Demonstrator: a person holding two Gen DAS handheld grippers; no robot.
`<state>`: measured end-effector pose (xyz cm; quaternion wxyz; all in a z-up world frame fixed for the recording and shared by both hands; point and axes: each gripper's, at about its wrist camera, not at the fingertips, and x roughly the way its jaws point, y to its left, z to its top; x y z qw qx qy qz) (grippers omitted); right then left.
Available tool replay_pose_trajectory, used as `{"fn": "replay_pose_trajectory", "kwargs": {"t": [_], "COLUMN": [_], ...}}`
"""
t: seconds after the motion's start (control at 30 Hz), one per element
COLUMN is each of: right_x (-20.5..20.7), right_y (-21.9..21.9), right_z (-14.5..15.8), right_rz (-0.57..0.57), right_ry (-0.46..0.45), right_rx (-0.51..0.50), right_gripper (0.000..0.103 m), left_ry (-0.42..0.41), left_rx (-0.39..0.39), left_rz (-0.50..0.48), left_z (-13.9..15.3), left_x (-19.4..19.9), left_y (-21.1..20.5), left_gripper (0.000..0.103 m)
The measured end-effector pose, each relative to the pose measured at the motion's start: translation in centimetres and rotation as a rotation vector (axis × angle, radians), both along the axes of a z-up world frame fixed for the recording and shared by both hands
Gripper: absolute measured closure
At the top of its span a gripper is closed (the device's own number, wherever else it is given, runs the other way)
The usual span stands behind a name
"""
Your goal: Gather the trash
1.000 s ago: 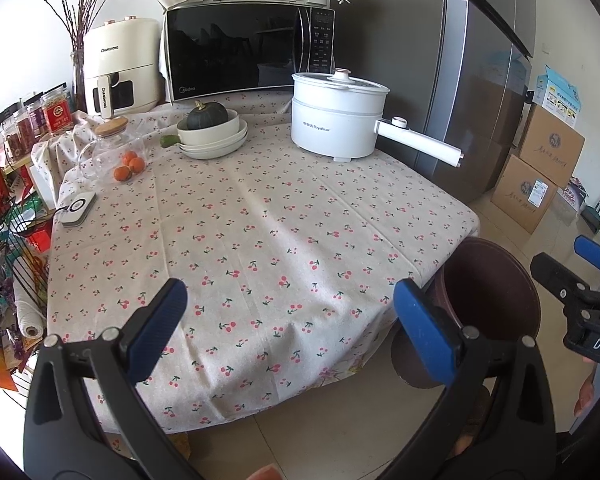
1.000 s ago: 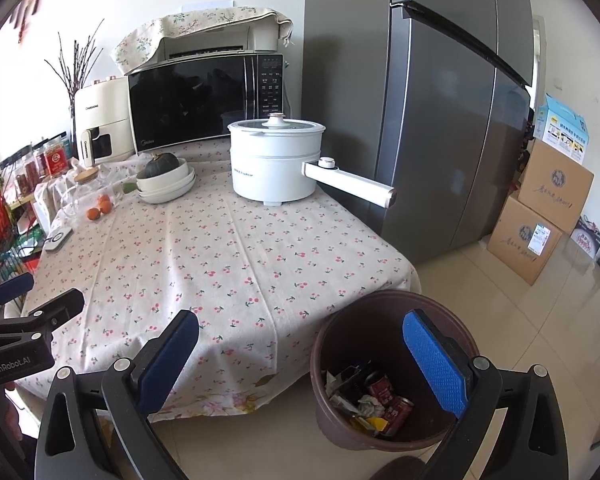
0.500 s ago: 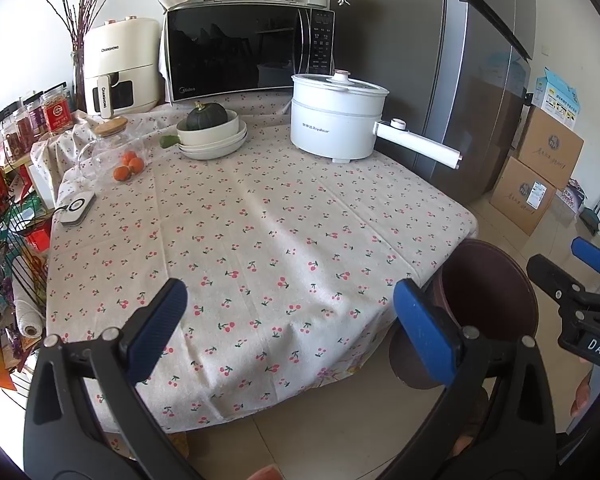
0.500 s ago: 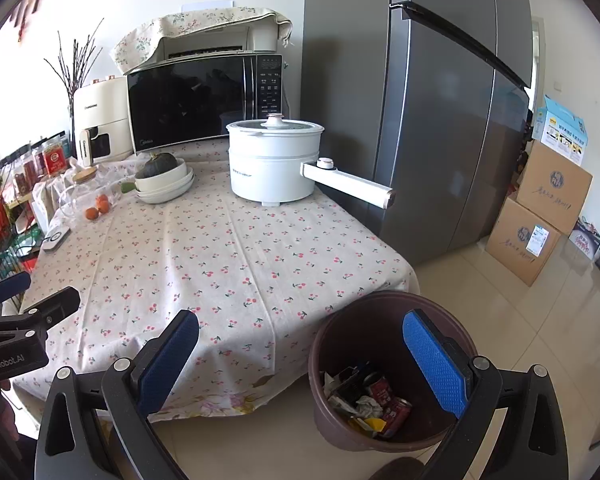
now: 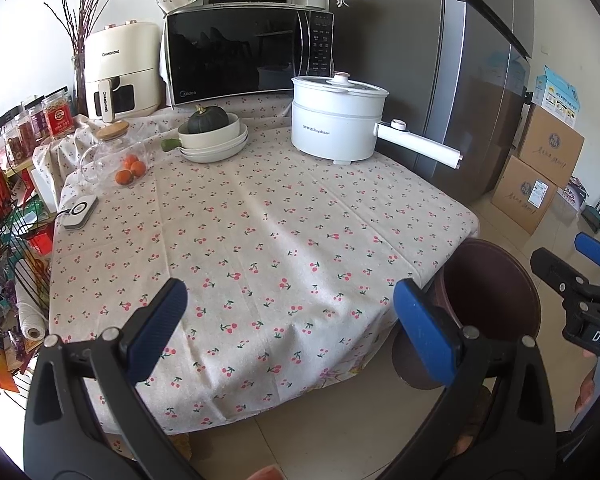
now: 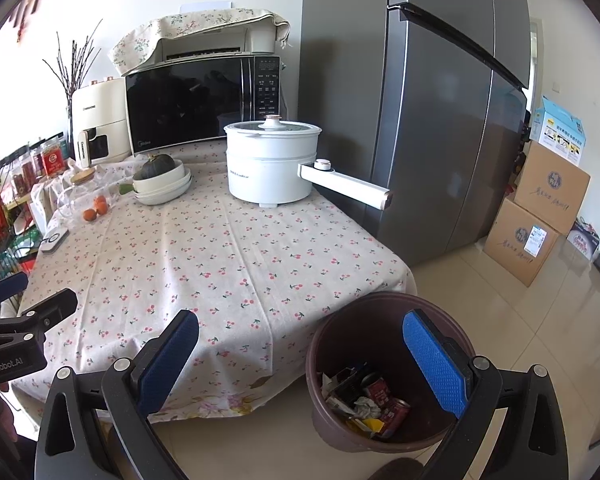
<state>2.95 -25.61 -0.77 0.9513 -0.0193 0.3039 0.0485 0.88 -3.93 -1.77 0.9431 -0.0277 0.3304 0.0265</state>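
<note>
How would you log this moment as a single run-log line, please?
left gripper: open, empty | right gripper: open, empty | trash bin: on floor beside table, holds trash | tablecloth: no trash seen

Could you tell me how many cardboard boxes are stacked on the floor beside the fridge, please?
2 plain brown ones: the lower box on the floor and the upper box on it. A smaller blue printed carton sits on top. More may be hidden behind them.
</note>
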Motion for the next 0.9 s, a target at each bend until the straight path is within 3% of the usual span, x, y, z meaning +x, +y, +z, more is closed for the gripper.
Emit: {"fn": "replay_pose_trajectory", "kwargs": {"t": [0.9], "right_x": [0.1], "right_y": [-0.4], "right_z": [0.2], "right_rz": [-0.023], "right_ry": [-0.004], "right_rx": [0.012], "right_gripper": [0.0], "left_ry": [-0.06], "left_rx": [0.06], "left_rz": [-0.011], "left_z": [0.8], "left_x": [-0.8], "left_y": [-1.3], "left_gripper": [0.0]}}
